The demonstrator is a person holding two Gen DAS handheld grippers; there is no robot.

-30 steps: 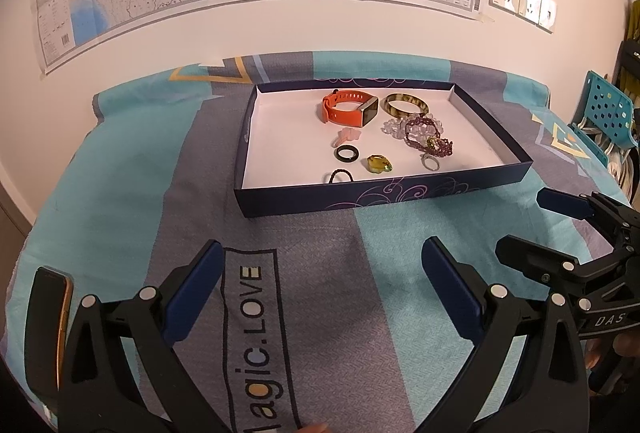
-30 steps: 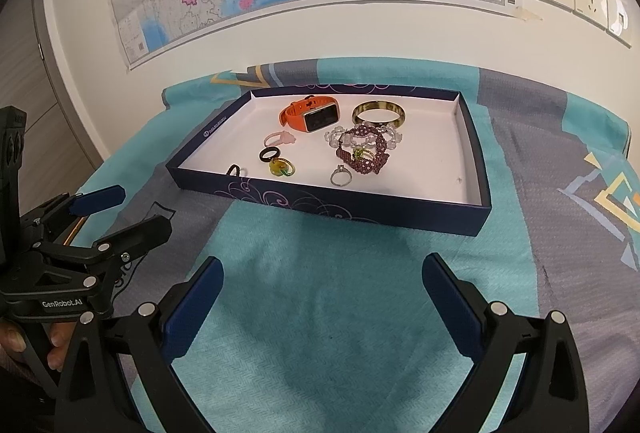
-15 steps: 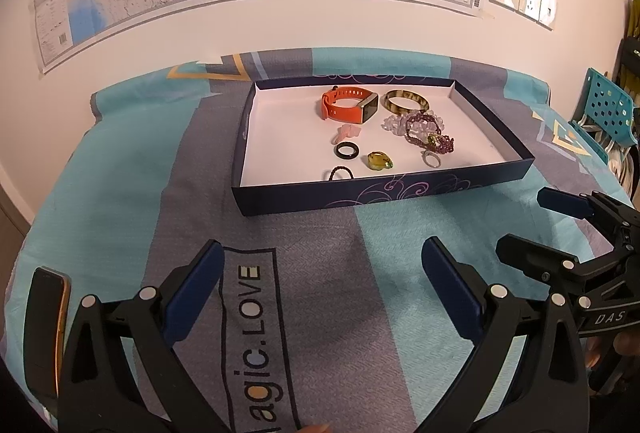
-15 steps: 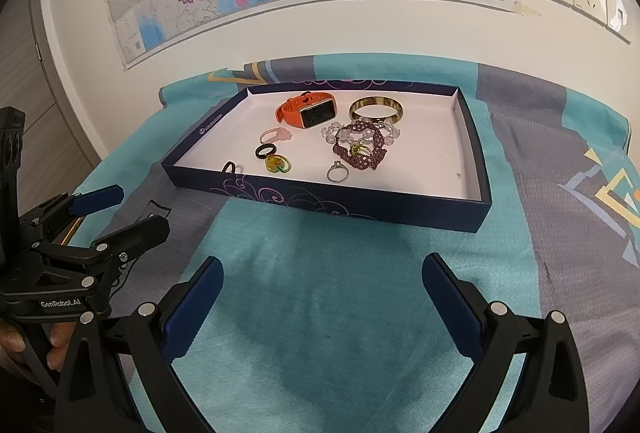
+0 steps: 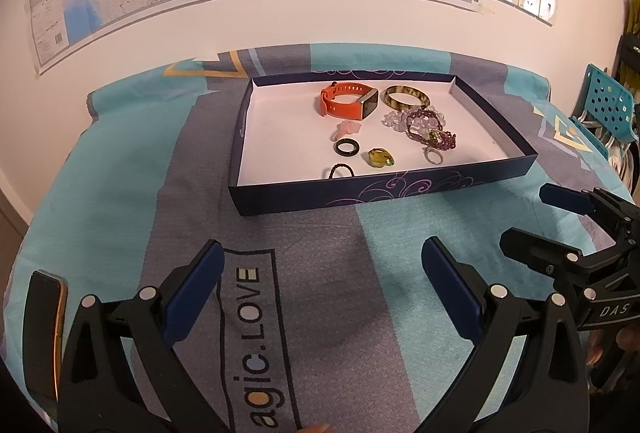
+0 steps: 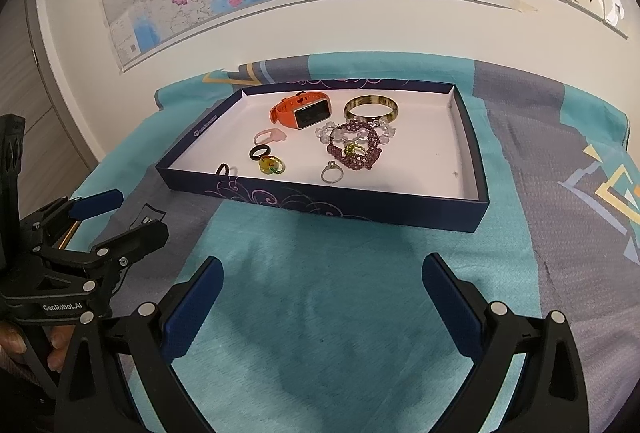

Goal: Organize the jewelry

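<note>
the jewelry is all lying inside the dark blue tray (image 5: 384,189), which is sitting on a bed covered by a teal and grey sheet (image 5: 120,193). the orange smartwatch (image 5: 348,101) and the amber bangle (image 5: 406,98) are resting at the far side, the clear bead bracelet (image 5: 394,119) and the purple bead bracelet (image 5: 430,133) are lying tangled together just in front of the bangle, and the pink ring (image 5: 347,129), black ring (image 5: 346,147), yellow-green ring (image 5: 380,158), silver ring (image 5: 433,156) and black hair tie (image 5: 340,171) are sitting nearer the front wall.

the left tongs (image 5: 320,289) and the right tongs (image 6: 320,297) are both hovering wide open over the sheet short of the tray, gripping nothing. this is fitting either pieces waiting to be sorted or pieces already gathered in, so the stage is not settling from here.

if a piece is being picked, the small rings are wanting a low approach with one tip on each side of the band, closing gently so the ring is not skidding on the smooth white floor. the two bracelets are overlapping, so lifting one is likely dragging the other; the spare tongs holding it down would be helping. the front wall is asking for a reach from above
</note>
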